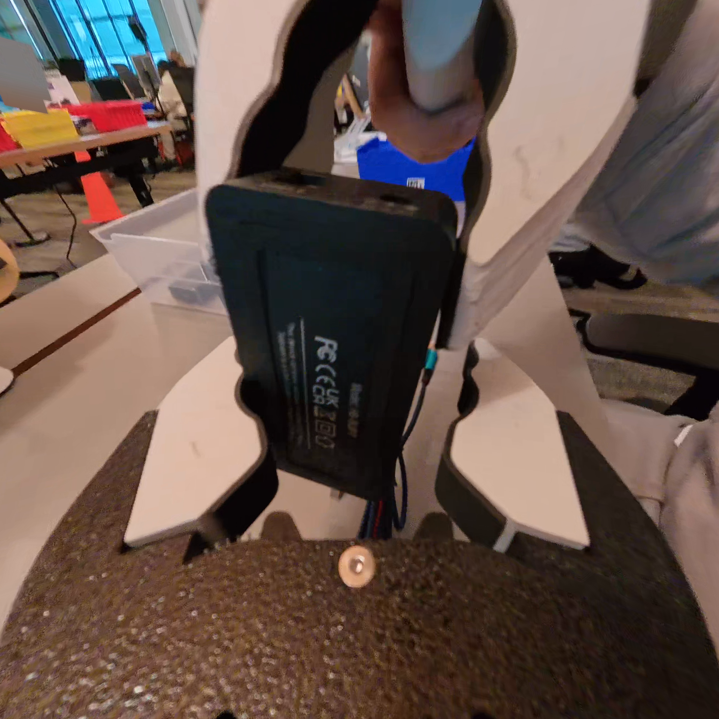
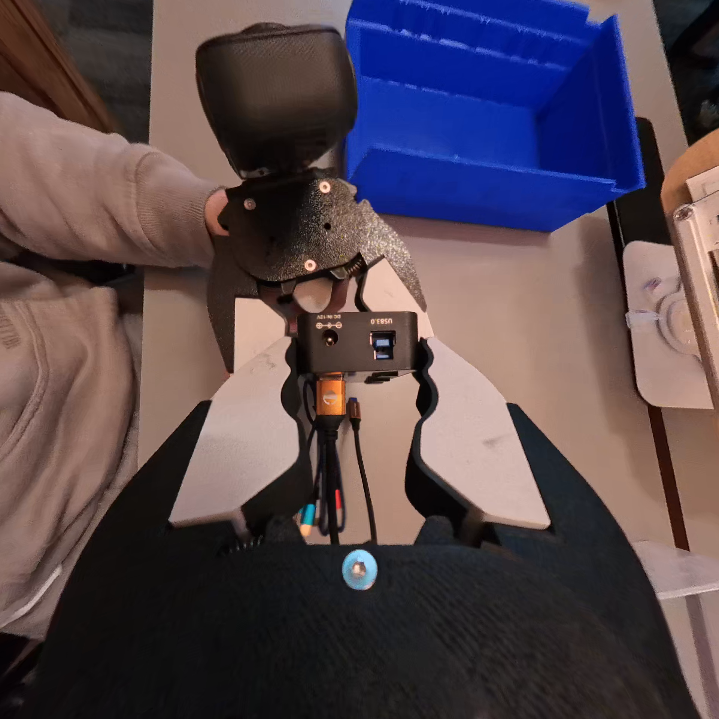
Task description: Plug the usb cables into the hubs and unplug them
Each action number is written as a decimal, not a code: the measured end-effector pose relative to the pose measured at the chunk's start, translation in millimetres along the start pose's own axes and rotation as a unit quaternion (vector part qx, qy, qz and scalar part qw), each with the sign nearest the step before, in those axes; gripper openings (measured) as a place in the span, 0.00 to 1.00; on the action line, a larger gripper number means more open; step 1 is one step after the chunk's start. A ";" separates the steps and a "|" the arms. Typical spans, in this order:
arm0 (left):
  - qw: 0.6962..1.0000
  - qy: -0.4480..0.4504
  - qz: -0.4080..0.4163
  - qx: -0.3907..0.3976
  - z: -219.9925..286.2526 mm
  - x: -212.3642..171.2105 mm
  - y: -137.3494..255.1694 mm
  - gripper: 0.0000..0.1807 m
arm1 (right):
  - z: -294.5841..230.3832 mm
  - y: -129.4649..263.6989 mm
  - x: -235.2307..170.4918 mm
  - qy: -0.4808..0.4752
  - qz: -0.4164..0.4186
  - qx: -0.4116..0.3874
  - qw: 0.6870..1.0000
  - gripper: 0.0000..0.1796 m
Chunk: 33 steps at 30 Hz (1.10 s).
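A: Where is the USB hub (image 2: 356,342)?

B: Between both sets of tongs, off the table. In the right wrist view the right gripper (image 2: 355,350) has its white fingers (image 2: 463,408) pressed against the two short sides of the black box – it is clenched on the hub. The end face with a round power socket and a blue USB port (image 2: 382,342) looks back at that camera.

A: And the left gripper?

B: In the left wrist view the left gripper (image 1: 352,373) has the hub (image 1: 334,323) lying lengthwise between its fingers, printed underside up. The left finger (image 1: 202,439) touches the hub's edge; on the right side I cannot tell whether the pad meets the box, so I cannot say if it grips. The right gripper (image 1: 358,155) comes in from the far end, opposite.

A: Any cables?

B: An orange USB plug (image 2: 329,398) sits in the hub's side nearest the right gripper's palm, its black cable (image 2: 330,486) running back between those fingers. Beside it hangs a thinner black cable with a small copper-coloured plug (image 2: 354,410) (loose, not in a port), plus a teal-tipped connector (image 2: 307,519) and a red-banded one (image 2: 337,502) nearer the palm.

A: Surroundings?

B: A blue bin (image 2: 490,116) beyond the right fingertips – on the pale table (image 2: 505,311).
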<state>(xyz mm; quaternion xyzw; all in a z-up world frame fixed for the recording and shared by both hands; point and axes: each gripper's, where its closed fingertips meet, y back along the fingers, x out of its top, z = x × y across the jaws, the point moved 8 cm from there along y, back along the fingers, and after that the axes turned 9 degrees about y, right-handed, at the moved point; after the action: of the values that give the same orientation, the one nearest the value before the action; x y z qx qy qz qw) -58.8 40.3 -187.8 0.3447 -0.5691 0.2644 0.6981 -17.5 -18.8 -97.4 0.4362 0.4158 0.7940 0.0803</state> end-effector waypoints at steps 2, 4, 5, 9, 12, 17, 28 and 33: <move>1.000 0.001 -0.012 0.005 1.7 -3.5 -2.6 0.56 | -1.5 -3.3 2.6 0.004 -0.004 0.003 1.000 0.32; 1.000 0.003 -0.004 -0.003 1.7 -6.3 -1.0 0.47 | -4.1 -4.7 4.7 0.008 0.005 0.027 1.000 0.32; 1.000 -0.006 0.007 -0.011 1.8 -8.1 0.3 0.42 | -4.3 -4.8 5.1 0.008 0.010 0.033 0.999 0.33; 0.999 -0.014 0.036 -0.013 0.2 -11.7 3.5 0.41 | -1.0 -6.0 0.9 0.010 0.027 0.054 0.998 0.33; 0.999 -0.022 0.034 -0.014 -2.2 -13.4 7.0 0.40 | 0.3 -7.6 -2.0 0.016 0.027 0.061 0.998 0.32; 0.999 -0.014 0.032 -0.013 -4.5 -18.1 7.3 0.40 | 1.0 -14.4 0.6 0.016 0.024 0.063 0.998 0.32; 1.000 0.003 0.019 -0.008 -6.8 -20.9 7.1 0.41 | 1.4 -23.3 1.3 0.010 0.014 0.061 0.998 0.33; 0.999 0.020 0.042 -0.024 -10.3 -22.3 10.4 0.40 | 3.8 -18.7 -6.0 -0.003 0.065 0.033 0.997 0.32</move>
<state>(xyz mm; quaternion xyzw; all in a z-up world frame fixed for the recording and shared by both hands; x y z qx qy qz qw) -65.2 55.3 -208.9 0.2984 -0.5755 0.2862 0.7055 -15.4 -7.5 -113.8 0.4669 0.4121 0.7823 0.0152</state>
